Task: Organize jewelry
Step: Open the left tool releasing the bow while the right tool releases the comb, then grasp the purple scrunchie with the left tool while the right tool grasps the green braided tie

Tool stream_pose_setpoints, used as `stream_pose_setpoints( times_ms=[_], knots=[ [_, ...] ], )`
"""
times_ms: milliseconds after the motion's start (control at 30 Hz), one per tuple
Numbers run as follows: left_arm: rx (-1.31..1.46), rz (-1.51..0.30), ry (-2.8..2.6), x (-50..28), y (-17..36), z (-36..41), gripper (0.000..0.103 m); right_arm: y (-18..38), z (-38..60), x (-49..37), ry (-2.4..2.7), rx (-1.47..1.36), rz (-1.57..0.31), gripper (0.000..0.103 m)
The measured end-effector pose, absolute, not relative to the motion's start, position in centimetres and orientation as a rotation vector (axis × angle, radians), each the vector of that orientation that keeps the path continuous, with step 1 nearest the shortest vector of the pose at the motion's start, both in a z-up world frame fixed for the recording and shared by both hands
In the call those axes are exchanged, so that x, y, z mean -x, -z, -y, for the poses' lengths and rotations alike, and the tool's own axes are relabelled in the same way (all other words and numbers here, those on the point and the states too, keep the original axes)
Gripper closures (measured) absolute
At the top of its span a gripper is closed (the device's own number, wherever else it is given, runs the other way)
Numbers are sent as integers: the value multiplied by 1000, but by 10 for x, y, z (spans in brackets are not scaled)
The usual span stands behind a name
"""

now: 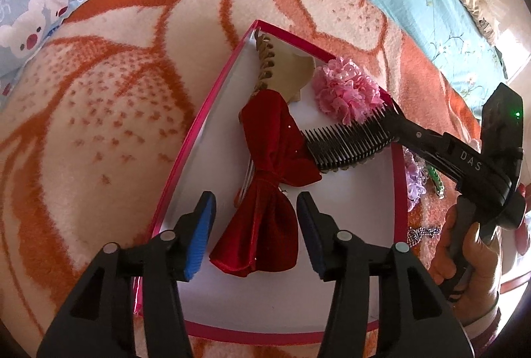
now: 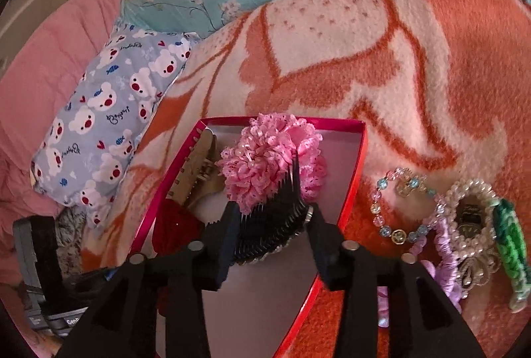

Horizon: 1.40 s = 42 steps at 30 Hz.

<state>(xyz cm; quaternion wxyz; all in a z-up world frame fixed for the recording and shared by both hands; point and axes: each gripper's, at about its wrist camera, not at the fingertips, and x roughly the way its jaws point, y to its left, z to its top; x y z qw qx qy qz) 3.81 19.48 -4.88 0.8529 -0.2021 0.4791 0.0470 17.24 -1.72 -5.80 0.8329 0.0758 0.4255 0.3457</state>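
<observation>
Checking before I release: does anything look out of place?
Mostly tidy. The black toothed hair comb in the right gripper overlaps the red velvet bow inside the pink-rimmed box.

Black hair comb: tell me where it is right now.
The black hair comb is clamped in the right gripper over the pink box, just below the pink flower.

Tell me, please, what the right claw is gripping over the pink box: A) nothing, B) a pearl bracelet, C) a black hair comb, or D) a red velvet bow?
C: the right claw is shut on the black hair comb, held over the pink box beside the pink flower.
</observation>
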Motion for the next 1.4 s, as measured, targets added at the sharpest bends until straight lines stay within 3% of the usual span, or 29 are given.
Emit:
stream_pose_setpoints(
  times_ms=[67, 133, 467, 867, 1400],
  knots=[
    [423, -1006, -98, -37, 48, -194, 53, 56, 20, -171, -727, -157, -898, 56],
    [419, -1000, -102, -35, 46, -194, 45, 55, 23, -171, -721, -160, -896, 56],
    [409, -978, -108, -28, 35, -192, 39, 50, 37, -162, -708, -193, -887, 56],
    [372, -929, -58, -21, 4, -164, 39, 34, 112, -129, -653, -291, -835, 56],
    [240, -960, 143, -27, -2, -57, 39, 37, 227, -93, -485, -355, -812, 56]
  ],
)
